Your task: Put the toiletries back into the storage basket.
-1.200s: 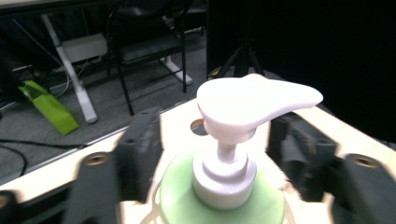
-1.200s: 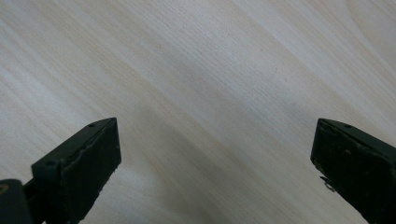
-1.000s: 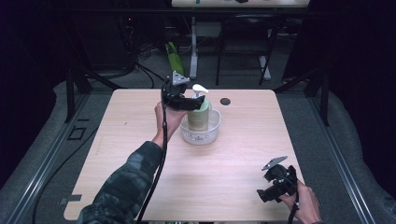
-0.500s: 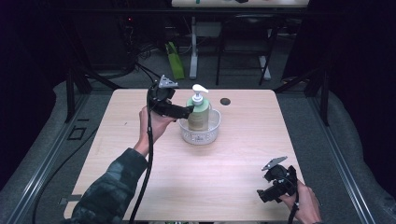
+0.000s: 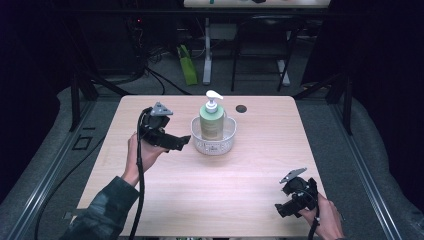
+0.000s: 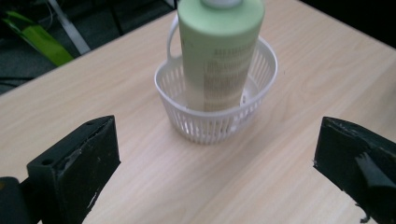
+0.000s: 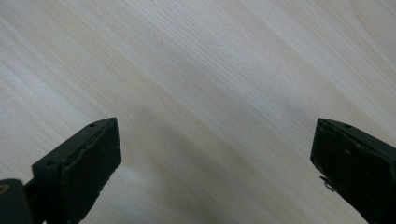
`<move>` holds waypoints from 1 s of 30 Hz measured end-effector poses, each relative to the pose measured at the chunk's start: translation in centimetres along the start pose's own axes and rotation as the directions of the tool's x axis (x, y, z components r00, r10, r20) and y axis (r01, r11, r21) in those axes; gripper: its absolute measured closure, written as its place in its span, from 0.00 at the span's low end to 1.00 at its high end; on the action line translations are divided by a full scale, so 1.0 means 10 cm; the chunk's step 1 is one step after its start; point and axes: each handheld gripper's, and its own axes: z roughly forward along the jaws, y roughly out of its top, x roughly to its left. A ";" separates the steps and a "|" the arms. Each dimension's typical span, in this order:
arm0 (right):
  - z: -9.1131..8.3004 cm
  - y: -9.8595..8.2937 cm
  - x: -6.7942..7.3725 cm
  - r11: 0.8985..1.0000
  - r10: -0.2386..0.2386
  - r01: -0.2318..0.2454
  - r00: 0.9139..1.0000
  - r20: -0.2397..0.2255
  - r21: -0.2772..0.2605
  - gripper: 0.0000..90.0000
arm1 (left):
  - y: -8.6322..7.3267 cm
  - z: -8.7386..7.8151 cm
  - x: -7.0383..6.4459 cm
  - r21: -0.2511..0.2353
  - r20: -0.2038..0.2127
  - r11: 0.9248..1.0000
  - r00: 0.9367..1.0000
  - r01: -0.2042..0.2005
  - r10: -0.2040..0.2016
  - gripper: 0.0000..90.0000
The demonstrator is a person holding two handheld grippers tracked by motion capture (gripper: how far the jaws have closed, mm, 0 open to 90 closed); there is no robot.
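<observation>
My left tool [image 5: 184,142] hangs just left of centre in the high view, its jaws spread wide with nothing between them. The green pump bottle [image 5: 212,121] stands upright in the white basket [image 5: 229,141] a little to the right of that tool, near the middle of the frame — close, but apart from it. In the left gripper view the bottle [image 6: 219,51] rises in the upper middle, straight ahead between my two black jaws, its long axis vertical and the basket [image 6: 211,122] around its base. So any reach runs forward along the line this tool already points.

My right tool [image 5: 281,209] sits at the lower right of the high view, well apart from the basket, also spread wide and holding nothing; its own view shows bare desk [image 7: 210,93] beyond the jaws. The left hand is clearly the nearer one.

The bottle's pump head is cut off at the top of the left gripper view, its label print is too blurred to read, and the basket wall hides the bottle's foot — I can't tell how it rests inside.
</observation>
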 end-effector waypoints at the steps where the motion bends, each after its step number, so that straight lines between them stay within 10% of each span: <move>1: 0.00 0.00 0.00 1.000 -0.006 0.006 1.000 0.001 0.000 0.01 | -0.04 -0.01 -0.01 0.006 0.003 1.000 1.000 0.003 -0.003 0.00; 15: 0.01 0.00 0.01 1.000 -0.006 0.006 1.000 0.003 0.012 0.02 | -0.68 0.04 -0.16 0.111 0.057 0.994 0.998 0.017 -0.023 0.00; 23: 0.02 0.00 0.00 1.000 -0.008 0.008 1.000 0.004 0.016 0.02 | -0.91 0.08 -0.12 0.034 0.085 0.998 0.995 0.057 -0.059 0.00; 30: 0.03 -0.01 -0.01 1.000 -0.008 0.008 1.000 -0.001 0.021 0.02 | -0.99 0.24 -0.04 0.070 0.103 0.996 0.992 0.063 -0.070 0.00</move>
